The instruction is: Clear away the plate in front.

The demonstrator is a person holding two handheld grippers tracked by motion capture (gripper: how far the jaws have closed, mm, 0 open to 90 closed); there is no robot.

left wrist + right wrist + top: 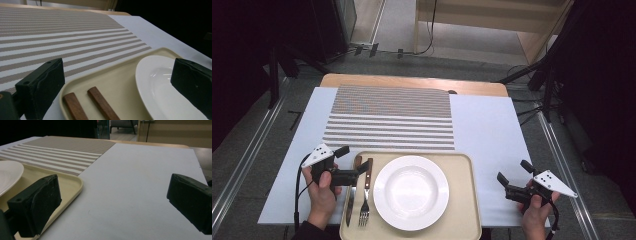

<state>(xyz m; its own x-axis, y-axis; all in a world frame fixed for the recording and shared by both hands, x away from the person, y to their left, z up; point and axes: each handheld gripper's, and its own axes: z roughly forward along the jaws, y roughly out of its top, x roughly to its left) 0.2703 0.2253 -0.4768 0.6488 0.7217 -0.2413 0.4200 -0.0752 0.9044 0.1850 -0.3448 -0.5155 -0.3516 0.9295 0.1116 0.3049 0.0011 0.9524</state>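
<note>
A beige tray (462, 165) lies at the table's front edge with a white plate (411, 192) on it. Left of the plate lie a knife (351, 192) and a fork (366, 196), both with wooden handles. My left gripper (352, 161) hovers open at the tray's left rim, over the handle ends, with nothing between its jaws. In the left gripper view the left gripper (117, 86) frames the two wooden handles (102, 103), the tray (112, 72) and the plate (155, 82). My right gripper (514, 172) (113, 205) is open and empty on the right of the tray (70, 185).
A brown-and-white striped placemat (392, 117) lies behind the tray on a white sheet (492, 130) covering the wooden table. Bare sheet stretches to the right of the tray. Dark stands and cables surround the table on the floor.
</note>
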